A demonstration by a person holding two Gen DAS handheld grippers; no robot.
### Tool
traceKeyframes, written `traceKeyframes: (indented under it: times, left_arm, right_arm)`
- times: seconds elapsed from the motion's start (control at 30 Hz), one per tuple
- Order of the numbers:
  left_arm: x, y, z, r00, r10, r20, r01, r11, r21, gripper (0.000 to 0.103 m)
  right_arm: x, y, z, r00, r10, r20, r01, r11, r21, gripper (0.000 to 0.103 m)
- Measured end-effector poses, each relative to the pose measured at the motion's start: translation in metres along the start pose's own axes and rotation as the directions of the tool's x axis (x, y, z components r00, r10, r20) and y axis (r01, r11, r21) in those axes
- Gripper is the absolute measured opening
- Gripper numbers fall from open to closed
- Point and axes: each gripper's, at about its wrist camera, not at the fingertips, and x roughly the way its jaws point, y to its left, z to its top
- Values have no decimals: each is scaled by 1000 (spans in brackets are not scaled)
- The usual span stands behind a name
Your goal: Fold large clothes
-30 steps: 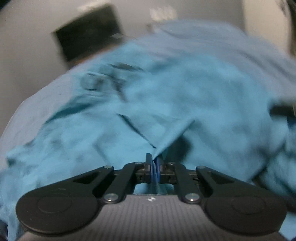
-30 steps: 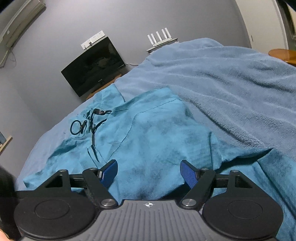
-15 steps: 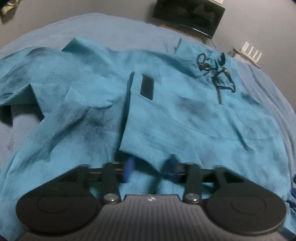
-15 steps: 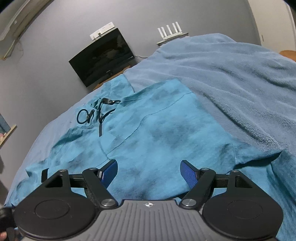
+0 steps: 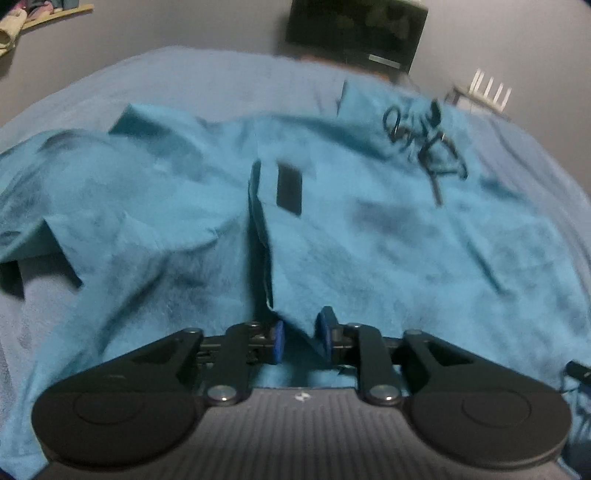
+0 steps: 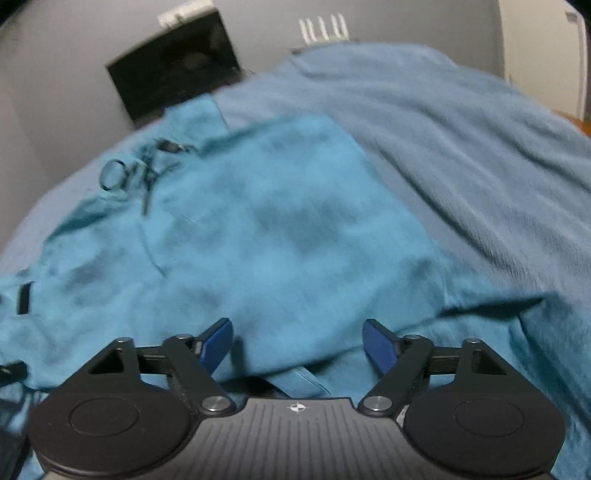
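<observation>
Beyond both hand-held grippers, a dark screen [image 5: 356,35] stands against the grey wall, with a white router [image 6: 324,29] beside it; nothing blocks our way to the cloth. The teal garment [image 5: 369,229] lies spread on the bed's blue blanket [image 6: 461,140], its black drawstring [image 5: 424,140] at the far end. A second ago our left hand-held gripper [image 5: 299,341] was pinching fabric; since then it has let go and swung across the garment, and its jaws are closing with a folded corner between them, not yet pressed. Our right hand-held gripper [image 6: 297,345] stays spread wide, the garment's near edge just ahead of its fingertips.
</observation>
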Motion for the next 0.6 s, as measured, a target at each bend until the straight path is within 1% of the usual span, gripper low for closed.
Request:
traceKeyframes:
  times: [0.03,0.07,0.1,0.13,0.17,0.2,0.23,0.27,0.33,0.37,0.4,0.43,0.47,0.5,0.53,0.57,0.6]
  left_arm:
    - [-7,-1,2,1000,9,18,-9,1000,2,41]
    - [-17,-1,2,998,23,50,-24,1000,6,54]
    - [-28,-1,4,994,36,98,-37,999,10,61]
    - [-41,0,6,987,40,153,-43,999,18,69]
    - [-52,0,8,979,43,200,-49,998,25,75]
    - [-63,1,11,970,49,240,-57,998,29,78]
    - [-71,4,15,962,53,267,-61,998,23,87]
    - [-80,8,18,956,63,287,-68,998,8,95]
    - [-94,21,24,934,94,345,-99,995,-5,97]
    - [-98,28,30,923,120,366,-127,992,-7,97]
    - [-103,38,35,914,162,372,-167,986,-18,97]
    - [-106,52,39,910,199,364,-197,979,-41,97]
    - [-108,69,44,910,220,353,-209,976,-69,97]
    - [-109,88,48,910,245,335,-220,969,-113,97]
    - [-110,112,51,907,279,314,-236,957,-170,97]
    - [-110,134,53,900,315,302,-257,942,-218,97]
    - [-109,156,55,887,361,289,-290,921,-259,97]
  right_arm:
    - [-1,-1,0,1000,5,9,-5,1000,8,79]
    - [-5,-1,1,999,14,35,-14,1000,7,80]
    - [-11,1,1,997,29,69,-28,1000,-5,82]
    - [-16,4,2,994,46,104,-43,999,-26,88]
    - [-22,8,1,988,65,143,-58,997,-57,92]
    - [-30,13,0,978,89,187,-72,993,-93,95]
    - [-37,16,0,970,107,221,-80,989,-125,101]
    - [-44,22,-1,960,119,253,-79,983,-164,103]
    - [-55,34,-2,944,134,301,-62,969,-239,103]
    - [-59,37,-3,937,147,315,-63,963,-263,103]
    - [-63,41,-3,932,165,322,-74,959,-275,103]
    - [-65,42,-3,929,179,323,-88,957,-277,103]
    - [-66,42,-2,928,185,324,-96,957,-272,103]
    - [-67,42,-2,925,184,332,-96,960,-264,103]
    - [-69,43,1,921,180,346,-92,963,-255,103]
    - [-69,42,1,916,173,363,-85,966,-246,103]
    - [-70,40,0,910,164,380,-74,968,-240,103]
